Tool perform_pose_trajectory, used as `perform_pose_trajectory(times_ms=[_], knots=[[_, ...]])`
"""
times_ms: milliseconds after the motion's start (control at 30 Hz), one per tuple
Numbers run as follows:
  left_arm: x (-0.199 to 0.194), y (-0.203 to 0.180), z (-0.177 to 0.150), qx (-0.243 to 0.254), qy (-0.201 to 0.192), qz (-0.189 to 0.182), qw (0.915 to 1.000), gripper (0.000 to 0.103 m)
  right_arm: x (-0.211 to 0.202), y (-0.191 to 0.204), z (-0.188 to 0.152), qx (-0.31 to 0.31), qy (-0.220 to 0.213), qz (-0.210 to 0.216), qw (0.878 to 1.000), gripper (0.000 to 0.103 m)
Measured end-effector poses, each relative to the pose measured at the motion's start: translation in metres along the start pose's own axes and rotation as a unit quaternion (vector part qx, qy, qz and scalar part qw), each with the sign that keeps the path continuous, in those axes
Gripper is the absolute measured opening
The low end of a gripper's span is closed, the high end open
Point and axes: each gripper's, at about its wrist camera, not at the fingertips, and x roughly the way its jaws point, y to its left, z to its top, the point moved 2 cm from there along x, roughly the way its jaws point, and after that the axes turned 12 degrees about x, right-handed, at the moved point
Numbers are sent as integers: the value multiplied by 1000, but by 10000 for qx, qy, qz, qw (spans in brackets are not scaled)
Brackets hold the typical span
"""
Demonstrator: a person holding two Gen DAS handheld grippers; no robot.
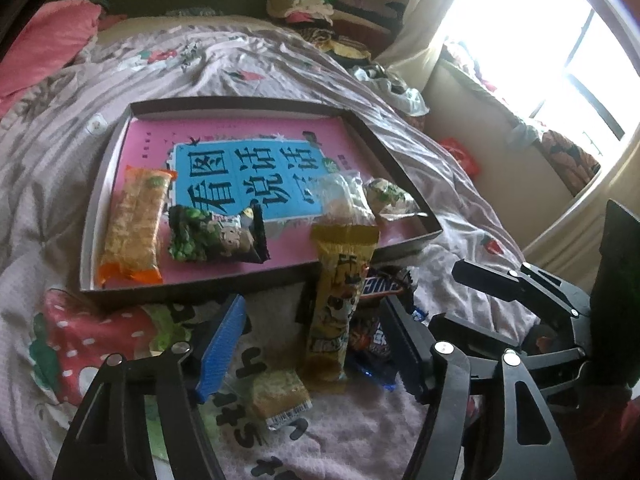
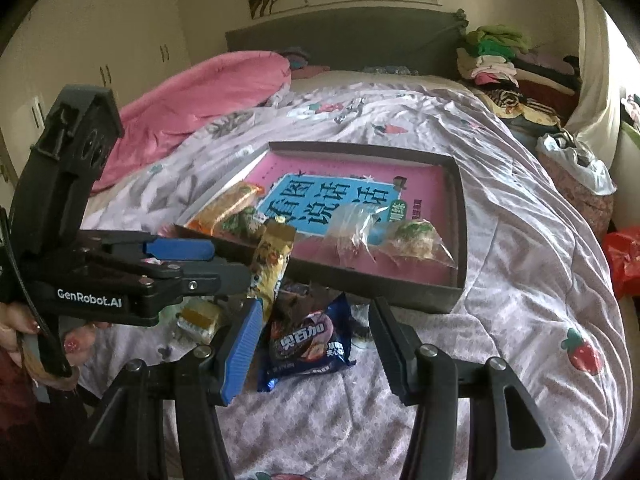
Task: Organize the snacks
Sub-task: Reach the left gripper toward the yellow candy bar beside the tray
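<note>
Snacks lie in two groups on the bedspread (image 1: 360,440): some inside a shallow dark tray (image 1: 256,102) in the middle of the left wrist frame, others heaped just below its near wall. Left gripper (image 1: 316,344) stands open astride a long yellow packet (image 1: 338,300), whose top leans over the tray's edge; the blue pad (image 1: 224,348) is clear of it, and whether the dark finger (image 1: 404,344) touches it I cannot tell. Right gripper (image 2: 316,344) is open too, around a dark blue biscuit bag (image 2: 308,344) lying flat, pads not pressing it. Beside the yellow packet sit a Snickers bar (image 1: 384,284) and a small clear-wrapped cake (image 1: 280,396). In the tray, on a pink book (image 1: 256,144), rest an orange packet (image 1: 134,228), a green-and-black pouch (image 1: 216,236) and clear bags (image 1: 360,196)
</note>
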Motion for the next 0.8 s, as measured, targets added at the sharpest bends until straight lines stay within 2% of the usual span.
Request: perform_pose_trajectory(times_ms=[167,300,500,633,800], knots=[[7,-3,-1,45,56,-50,10000,64,5,1,-4,-121,55,-62,9999,55],[14,-3,-1,38,112,-110,9999,52,13,2,-6,-234,134,-115,9996,55],[22,1,-1,-44,158,-247,9996,45,24,7,-8,-487,218,-169,9984,55],[26,2,-1,-120,184,-368,9991,36,28,13,-9,-708,156,-199,9972,55],[34,-1,1,-109,262,-456,9986,32,38,18,-8,-912,178,-208,9955,55]])
